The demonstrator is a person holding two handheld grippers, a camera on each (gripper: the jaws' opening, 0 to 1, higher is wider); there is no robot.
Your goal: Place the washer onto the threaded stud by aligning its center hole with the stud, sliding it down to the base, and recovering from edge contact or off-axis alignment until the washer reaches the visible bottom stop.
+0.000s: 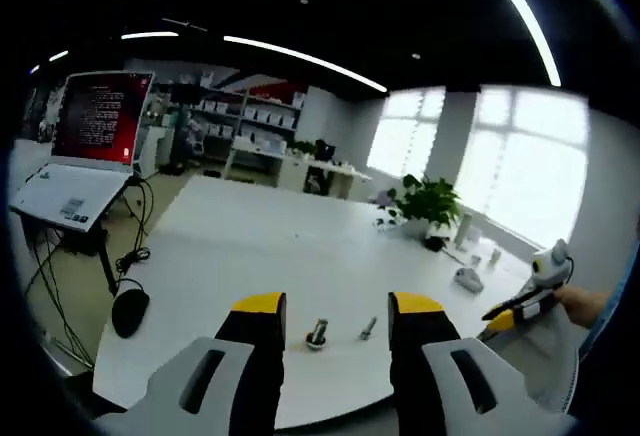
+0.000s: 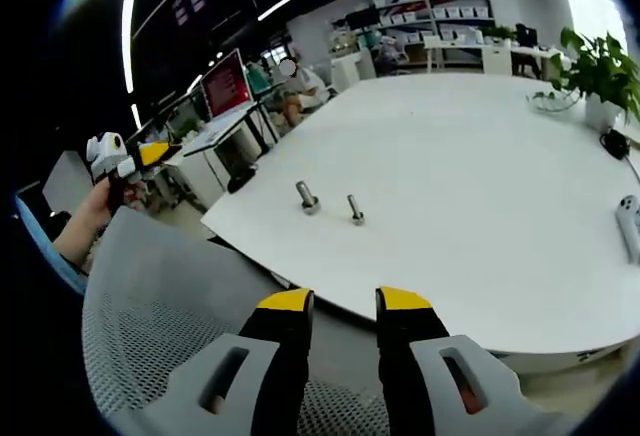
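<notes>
You are at the approach, with nothing picked up yet. In the left gripper view your left gripper (image 1: 325,331) stands wide, jaws apart and empty, and between the jaw tips, low in the centre of the frame, two small metal pieces sit on the white tabletop (image 1: 260,236): the left stud (image 1: 318,334), which seems to carry a collar at its base, and just beside it the right stud (image 1: 368,328). I cannot tell which piece carries the washer; it is too small to make out.

In the right gripper view your right gripper (image 2: 344,306) is narrower but parted, holding nothing, hanging low in the frame over a grey mesh chair (image 2: 170,306), well short of the tabletop edge. The two pieces stand mid-frame, apart from both grippers.

Next, I judge you need to bring one gripper down to the washer, square to it, and close on its rim.
</notes>
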